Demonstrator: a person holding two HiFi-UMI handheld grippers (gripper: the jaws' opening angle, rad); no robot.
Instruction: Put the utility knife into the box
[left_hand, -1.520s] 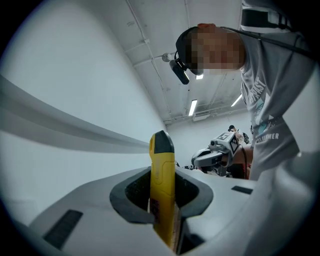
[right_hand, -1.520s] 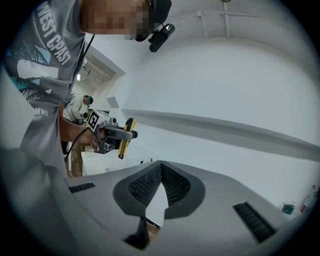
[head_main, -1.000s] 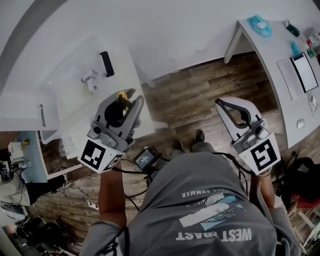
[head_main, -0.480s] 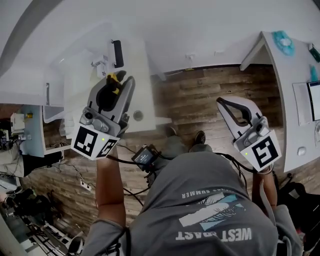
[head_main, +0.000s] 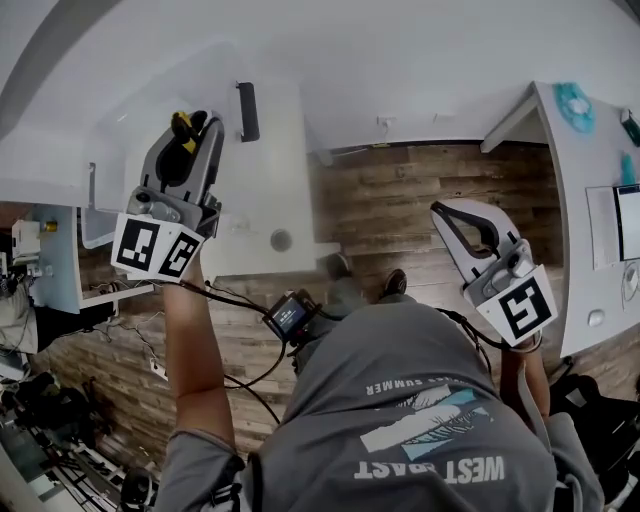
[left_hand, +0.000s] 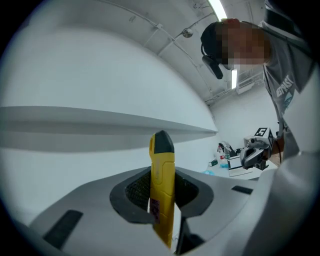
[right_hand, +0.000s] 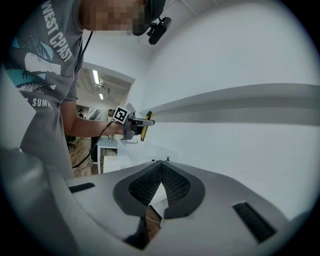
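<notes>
**Knife** (left_hand: 161, 190): yellow body, dark cap. It is clamped upright between the pads of the left gripper (head_main: 193, 132), with the cap projecting above the jaws, so that it can be carried and lowered end first. It is held above the white table (head_main: 270, 190) and is not rested on it.

**Left gripper:** closed on the knife and pointed roughly level over the table.

**Right gripper** (head_main: 446, 213): jaws are brought together at the tips, with nothing between them. It is kept over the wood floor (head_main: 420, 190), well apart from the table, and is judged to be parked clear of the work.

**Black bar** (head_main: 248, 110): laid on the table, just beside the left gripper.

**Box:** not identified with certainty in any view. Placement is judged not yet done.
</notes>
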